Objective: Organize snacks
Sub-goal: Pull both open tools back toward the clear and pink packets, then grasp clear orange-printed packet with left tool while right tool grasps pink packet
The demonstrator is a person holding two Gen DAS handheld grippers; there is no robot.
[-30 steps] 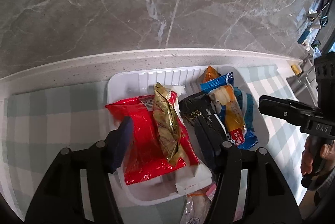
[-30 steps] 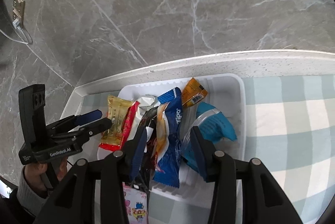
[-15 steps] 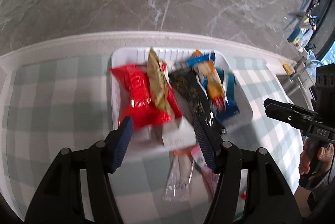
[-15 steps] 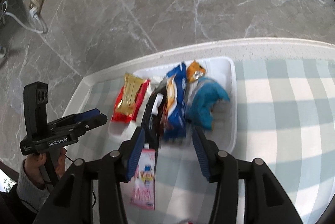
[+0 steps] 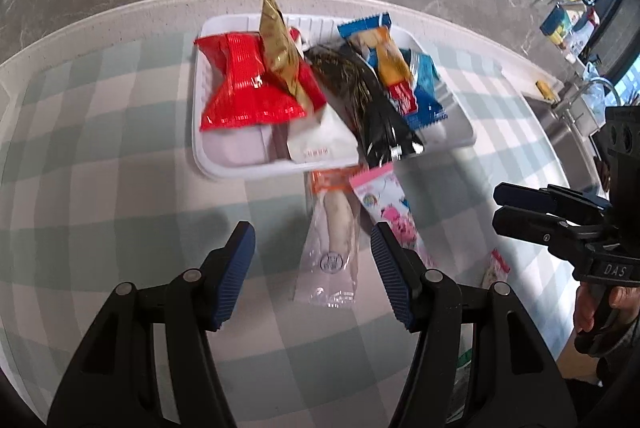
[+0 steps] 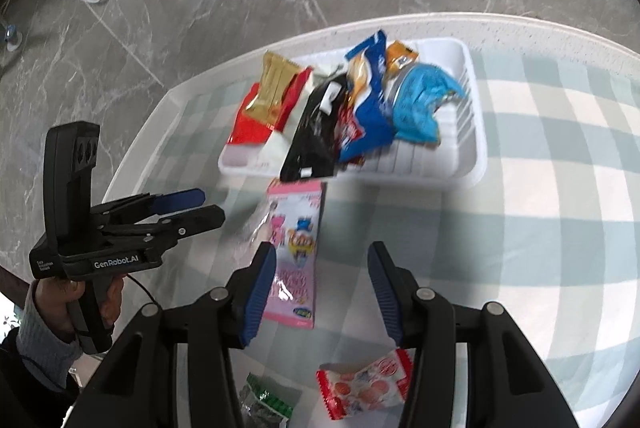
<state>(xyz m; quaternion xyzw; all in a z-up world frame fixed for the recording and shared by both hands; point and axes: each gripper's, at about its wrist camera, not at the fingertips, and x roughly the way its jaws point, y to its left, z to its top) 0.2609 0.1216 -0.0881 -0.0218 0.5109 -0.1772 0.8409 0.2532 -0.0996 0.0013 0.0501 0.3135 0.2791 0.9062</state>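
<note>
Several packets already sit in the white tray (image 5: 256, 170): a red bag (image 5: 248, 84), a gold packet (image 5: 280, 48), a black packet (image 5: 360, 96), 2 blue packets (image 6: 366, 100) and a white one (image 5: 324, 144).

At least 4 snacks are still loose on the checked cloth (image 5: 100, 132): a clear-wrapped stick (image 5: 332, 248), a pink packet (image 6: 296, 248), a red-and-white packet (image 6: 364, 384) and a green-black packet (image 6: 264, 400).

Left gripper (image 5: 312, 268): jaws spread, empty, hovering around the near end of the clear-wrapped stick.

Right gripper (image 6: 320, 292): jaws spread, empty, beside the pink packet.

Judged status: roughly half done; the loose packets still need traying.
</note>
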